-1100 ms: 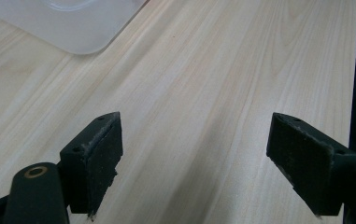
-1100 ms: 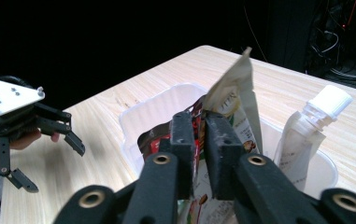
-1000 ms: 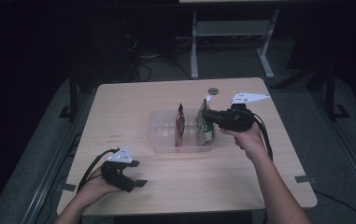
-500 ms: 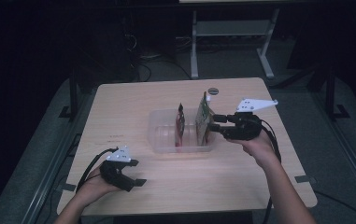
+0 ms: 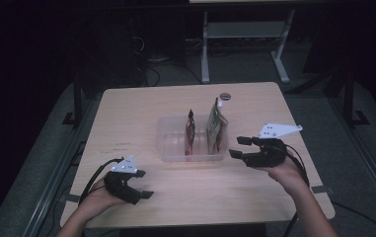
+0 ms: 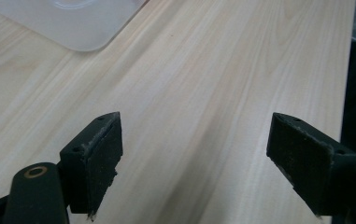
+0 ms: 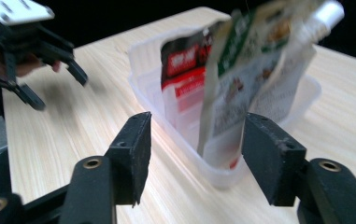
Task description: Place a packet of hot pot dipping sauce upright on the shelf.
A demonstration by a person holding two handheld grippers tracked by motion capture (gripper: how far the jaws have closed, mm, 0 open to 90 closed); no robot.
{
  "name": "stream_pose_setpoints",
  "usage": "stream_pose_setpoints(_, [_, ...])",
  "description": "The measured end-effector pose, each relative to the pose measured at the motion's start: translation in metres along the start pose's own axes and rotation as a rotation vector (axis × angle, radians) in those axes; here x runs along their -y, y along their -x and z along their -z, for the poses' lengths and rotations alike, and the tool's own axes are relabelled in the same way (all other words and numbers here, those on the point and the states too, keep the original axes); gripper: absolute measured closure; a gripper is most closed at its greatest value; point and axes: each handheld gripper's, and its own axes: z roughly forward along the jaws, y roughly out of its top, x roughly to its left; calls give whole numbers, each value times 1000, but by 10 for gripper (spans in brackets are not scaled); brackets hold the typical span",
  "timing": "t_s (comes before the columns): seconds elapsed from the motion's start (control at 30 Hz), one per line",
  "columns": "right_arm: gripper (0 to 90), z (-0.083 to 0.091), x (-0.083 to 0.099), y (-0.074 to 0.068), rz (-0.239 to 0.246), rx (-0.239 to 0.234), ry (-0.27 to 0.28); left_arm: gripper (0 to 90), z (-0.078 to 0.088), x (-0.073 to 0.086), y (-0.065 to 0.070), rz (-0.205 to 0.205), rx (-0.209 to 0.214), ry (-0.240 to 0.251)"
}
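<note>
1. On the wooden surface sits one clear plastic bin, and two pouches stand upright inside it — a red pouch on the left of the high view and a green spouted pouch on the right, near each other but apart.

2. Your right claw hangs just beside the bin's right end, off the green spouted pouch. Its jaws have just been opening, and nothing is between them now; in the right gripper view the pouch stands beyond the pads, not pinched by them.

3. Your left claw rests near the front left edge of the surface, well apart from the bin. Its jaws are spread wide over bare wood, holding nothing.

4. Judged from how things lie, the loading step looks done for both pouches: each is inside the bin and standing free, leaning on the bin rather than on a claw.

5. What is left is hard to name — no further pouch lies loose on the surface. A single small dark round object sits near the far edge, too small to identify.

6. Count: one bin, two pouches, two claws, one small round object.
</note>
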Motion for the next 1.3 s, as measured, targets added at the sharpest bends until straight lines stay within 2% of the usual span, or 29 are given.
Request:
stream_pose_setpoints(0.07, [401, 0, 5, 1, -7, 2, -11, 180, 1, 0, 4, 12, 4, 14])
stream_pose_setpoints(0.13, [385, 0, 18, 3, -17, 6, -41, 179, 4, 2, 8, 9, -3, 4])
stream_pose_setpoints(0.2, [377, 0, 22, 3, -22, 8, -50, 179, 4, 4, 10, 10, -7, 2])
stream_pose_setpoints(0.37, [322, -1, 49, 7, -41, 24, -111, 179, 8, 14, 13, 26, -18, -3])
stream_pose_setpoints(0.53, [262, -2, 68, 8, -42, 66, -165, 179, 9, 19, 15, 27, -20, 0])
stream_pose_setpoints(0.63, [240, -3, 77, 9, -49, 77, -172, 178, 8, 23, 13, 30, -27, -6])
stream_pose_setpoints(0.7, [209, -5, 81, 8, -25, 107, -196, 172, 6, 26, 11, 8, -39, -33])
stream_pose_setpoints(0.77, [180, -7, 84, 7, 18, 136, -223, 156, 6, 28, 9, -1, -50, -43])
stream_pose_setpoints(0.83, [157, -10, 87, 7, 35, 137, -241, 146, 6, 29, 8, -5, -47, -48])
stream_pose_setpoints(0.87, [157, -10, 87, 7, 35, 137, -241, 146, 6, 30, 7, 4, -49, -44])
stream_pose_setpoints(0.9, [145, -12, 90, 8, 36, 116, -252, 138, 5, 31, 5, -6, -57, -56])
stream_pose_setpoints(1.07, [144, -16, 92, 8, 37, 111, -274, 137, 3, 32, 5, 2, -63, -55])
stream_pose_setpoints(1.2, [144, -15, 92, 9, 36, 111, -263, 138, 2, 32, 5, 4, -66, -60])
stream_pose_setpoints(1.3, [144, -14, 92, 9, 31, 111, -257, 138, 2, 32, 4, -13, -68, -73])
